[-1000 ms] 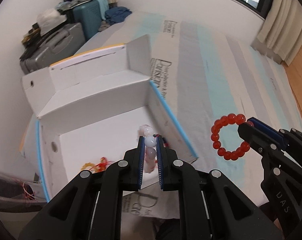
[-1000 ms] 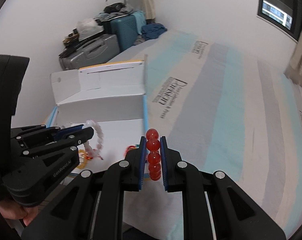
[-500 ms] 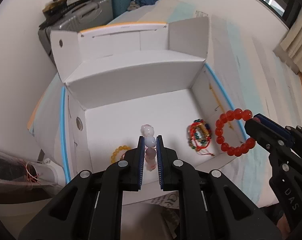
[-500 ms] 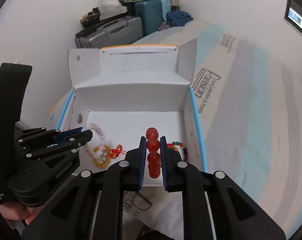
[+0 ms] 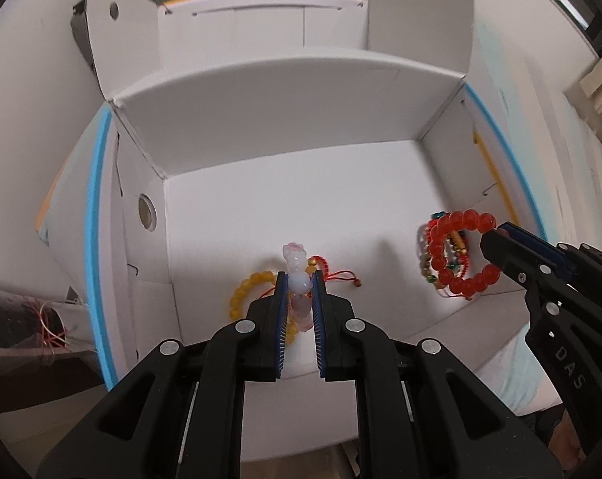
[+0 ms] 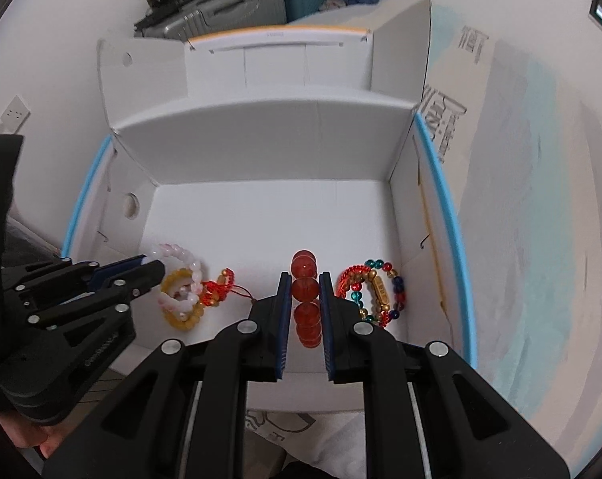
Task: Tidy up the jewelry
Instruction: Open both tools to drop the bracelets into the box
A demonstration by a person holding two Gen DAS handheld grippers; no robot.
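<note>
A white open box (image 5: 293,119) (image 6: 261,139) stands on the bed. My left gripper (image 5: 300,279) (image 6: 149,267) is shut on a pale pink bead bracelet (image 5: 295,257) (image 6: 181,257) and holds it over the box's near left part. My right gripper (image 6: 305,279) (image 5: 496,235) is shut on a red bead bracelet (image 6: 305,287) (image 5: 446,235) and holds it over the near right part. On the box floor lie a yellow bead bracelet (image 5: 245,291) (image 6: 181,319), a red cord bracelet (image 5: 333,273) (image 6: 219,289) and a multicoloured bead bracelet (image 6: 377,291) (image 5: 426,263).
The box's lid flaps (image 5: 261,24) stand up at the far side. The bed's striped cover (image 6: 540,179) lies to the right. Suitcases (image 6: 221,4) stand against the far wall. A dark bag with red wire (image 5: 33,319) lies left of the box.
Both grippers have moved forward and down over the box with their bracelets held. The box fills the views and its floor is closer.
</note>
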